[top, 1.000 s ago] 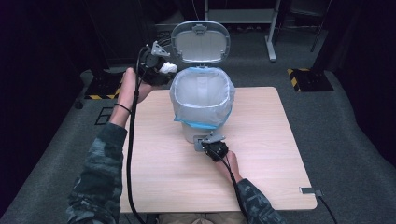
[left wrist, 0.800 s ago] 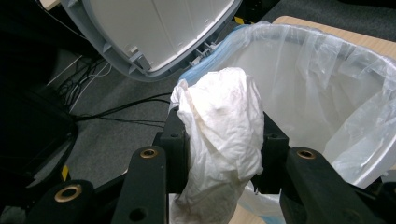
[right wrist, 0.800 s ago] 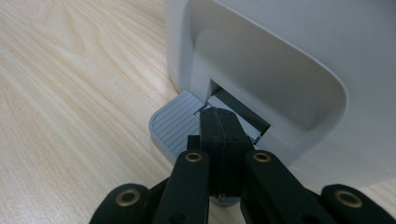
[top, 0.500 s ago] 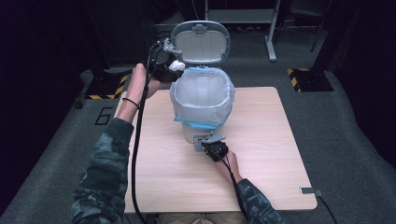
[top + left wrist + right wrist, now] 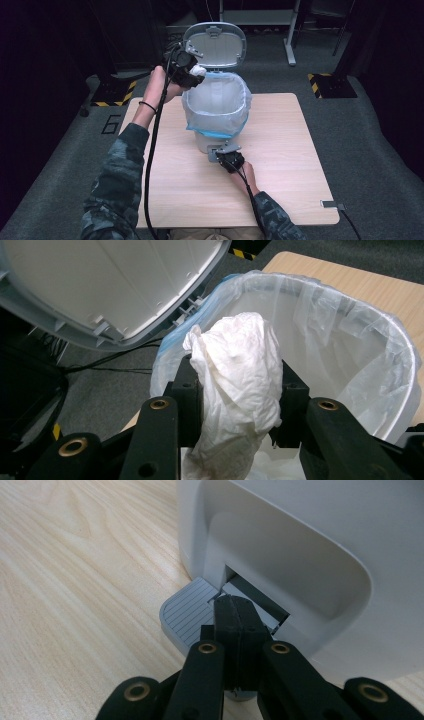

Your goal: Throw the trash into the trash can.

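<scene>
A white pedal bin [image 5: 216, 107] lined with a clear plastic bag [image 5: 340, 335] stands on the wooden table [image 5: 280, 170], its lid [image 5: 215, 44] raised. My left gripper [image 5: 192, 72] is shut on a crumpled white tissue [image 5: 240, 390] and holds it over the bin's left rim. My right gripper [image 5: 235, 612] is shut, its jaws pressed together and resting on the grey ribbed foot pedal [image 5: 187, 612] at the bin's base [image 5: 300, 555].
Dark floor surrounds the table, with cables [image 5: 105, 362] behind the bin and yellow-black striped marks [image 5: 327, 85] on the floor. A metal stand [image 5: 290, 35] is at the back. Bare tabletop lies to the right and front of the bin.
My left gripper has carried the tissue rightwards, from beside the lid to the bin's left rim. The right gripper has stayed on the pedal.
</scene>
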### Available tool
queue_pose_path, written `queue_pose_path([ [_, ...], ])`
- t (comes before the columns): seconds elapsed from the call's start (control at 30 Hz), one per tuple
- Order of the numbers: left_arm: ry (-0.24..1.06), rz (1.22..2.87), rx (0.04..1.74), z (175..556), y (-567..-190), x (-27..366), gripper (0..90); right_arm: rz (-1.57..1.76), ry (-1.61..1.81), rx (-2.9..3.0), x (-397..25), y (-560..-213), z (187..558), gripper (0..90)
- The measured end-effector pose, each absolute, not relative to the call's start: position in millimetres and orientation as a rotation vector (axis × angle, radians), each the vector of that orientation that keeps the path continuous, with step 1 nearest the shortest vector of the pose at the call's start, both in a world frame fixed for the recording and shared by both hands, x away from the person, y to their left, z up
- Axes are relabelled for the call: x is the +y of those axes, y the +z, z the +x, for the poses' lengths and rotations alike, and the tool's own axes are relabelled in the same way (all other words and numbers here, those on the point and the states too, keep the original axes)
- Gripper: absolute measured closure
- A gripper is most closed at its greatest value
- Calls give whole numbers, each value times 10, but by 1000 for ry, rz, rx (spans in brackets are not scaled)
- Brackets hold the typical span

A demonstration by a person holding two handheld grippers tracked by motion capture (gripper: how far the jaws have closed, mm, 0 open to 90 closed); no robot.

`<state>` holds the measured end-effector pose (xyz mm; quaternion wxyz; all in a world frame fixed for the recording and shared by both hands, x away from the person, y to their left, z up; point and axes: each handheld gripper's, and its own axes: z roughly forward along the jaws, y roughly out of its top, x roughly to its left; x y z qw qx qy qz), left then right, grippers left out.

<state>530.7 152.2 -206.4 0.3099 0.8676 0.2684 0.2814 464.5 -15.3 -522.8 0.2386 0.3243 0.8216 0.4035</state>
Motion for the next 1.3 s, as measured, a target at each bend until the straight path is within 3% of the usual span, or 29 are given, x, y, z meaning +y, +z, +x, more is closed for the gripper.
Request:
queue_pose_path([
  [1.3, 686, 2410, 653, 5430, -2233, 1074, 639, 886, 1102, 2247, -169, -5223, 4650, 900],
])
